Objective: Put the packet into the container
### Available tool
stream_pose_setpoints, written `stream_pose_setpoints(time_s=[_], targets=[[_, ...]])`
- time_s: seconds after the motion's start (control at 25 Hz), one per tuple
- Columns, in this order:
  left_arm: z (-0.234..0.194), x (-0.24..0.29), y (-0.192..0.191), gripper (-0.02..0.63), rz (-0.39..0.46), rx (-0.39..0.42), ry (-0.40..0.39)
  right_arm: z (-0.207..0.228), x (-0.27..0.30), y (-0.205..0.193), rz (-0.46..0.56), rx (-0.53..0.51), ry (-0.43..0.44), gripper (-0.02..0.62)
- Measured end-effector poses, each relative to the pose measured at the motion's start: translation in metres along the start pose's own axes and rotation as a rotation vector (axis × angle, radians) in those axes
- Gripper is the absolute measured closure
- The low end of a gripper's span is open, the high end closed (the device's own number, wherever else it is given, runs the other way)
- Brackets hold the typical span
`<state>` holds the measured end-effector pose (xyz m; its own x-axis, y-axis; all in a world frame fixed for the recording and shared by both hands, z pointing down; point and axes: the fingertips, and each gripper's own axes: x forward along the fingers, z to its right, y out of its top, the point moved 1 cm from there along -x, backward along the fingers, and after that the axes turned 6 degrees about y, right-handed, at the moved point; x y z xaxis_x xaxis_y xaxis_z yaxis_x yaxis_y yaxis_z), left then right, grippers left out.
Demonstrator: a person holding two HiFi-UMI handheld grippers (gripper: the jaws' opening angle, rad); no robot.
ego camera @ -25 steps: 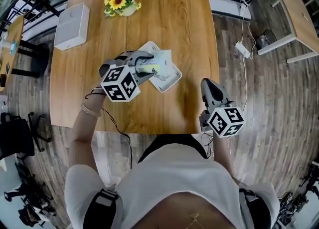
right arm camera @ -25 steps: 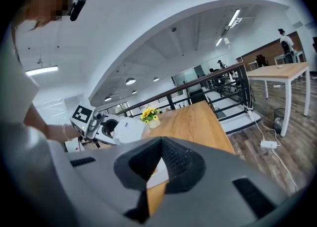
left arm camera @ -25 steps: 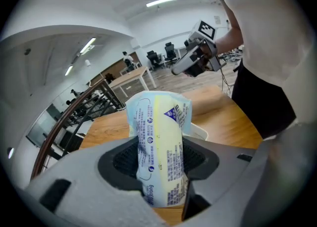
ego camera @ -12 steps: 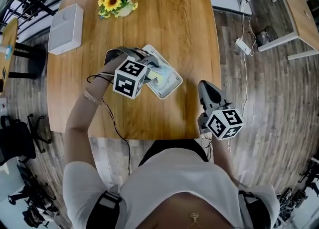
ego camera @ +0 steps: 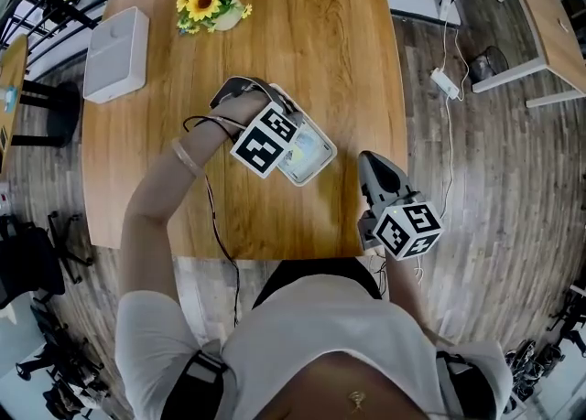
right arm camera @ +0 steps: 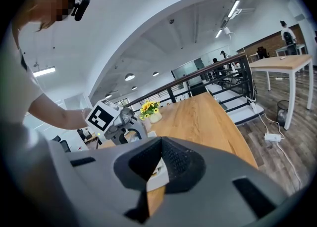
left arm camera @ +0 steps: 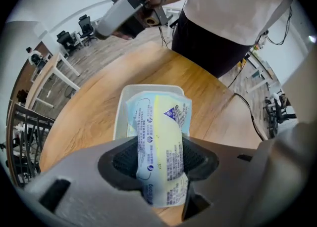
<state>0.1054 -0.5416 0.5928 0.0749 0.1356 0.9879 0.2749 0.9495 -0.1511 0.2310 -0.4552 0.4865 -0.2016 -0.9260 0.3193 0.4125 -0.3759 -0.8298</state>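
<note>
Here my left tool [ego camera: 288, 139] points straight down over the white container [ego camera: 326, 147], clamping the packet [left arm camera: 161, 132]. The right tool [ego camera: 370, 161], narrowly parted and empty, hovers level at the tabletop's [ego camera: 302, 43] near right corner.

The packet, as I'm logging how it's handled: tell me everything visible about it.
The packet is a soft plastic pouch, pale blue with a yellow band, small print and a blue triangle. The left gripper pinches its middle, buckling it. Its far end hangs over the white container; contact unclear.
</note>
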Motion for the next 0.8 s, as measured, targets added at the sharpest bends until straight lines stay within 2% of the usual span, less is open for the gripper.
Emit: stream_pose_setpoints(time_s=[0.12, 0.2, 0.52, 0.64, 0.8], targets=[[0.001, 0.017, -0.002, 0.391, -0.026, 0.053, -0.025, 0.001, 0.002, -0.001, -0.003, -0.002, -0.006, 0.584], [-0.001, 0.023, -0.002, 0.391, -0.016, 0.055, -0.033, 0.001, 0.002, -0.003, -0.003, 0.001, -0.012, 0.584], [-0.006, 0.032, -0.002, 0.345, 0.070, -0.032, -0.042, 0.008, 0.002, -0.007, -0.005, 0.008, -0.045, 0.584], [-0.005, 0.032, 0.000, 0.316, 0.073, -0.054, -0.052, 0.009, 0.003, -0.005, -0.006, 0.003, -0.042, 0.584], [-0.005, 0.023, 0.003, 0.314, 0.070, -0.093, -0.083, 0.006, 0.004, -0.002, 0.009, 0.008, -0.019, 0.584]])
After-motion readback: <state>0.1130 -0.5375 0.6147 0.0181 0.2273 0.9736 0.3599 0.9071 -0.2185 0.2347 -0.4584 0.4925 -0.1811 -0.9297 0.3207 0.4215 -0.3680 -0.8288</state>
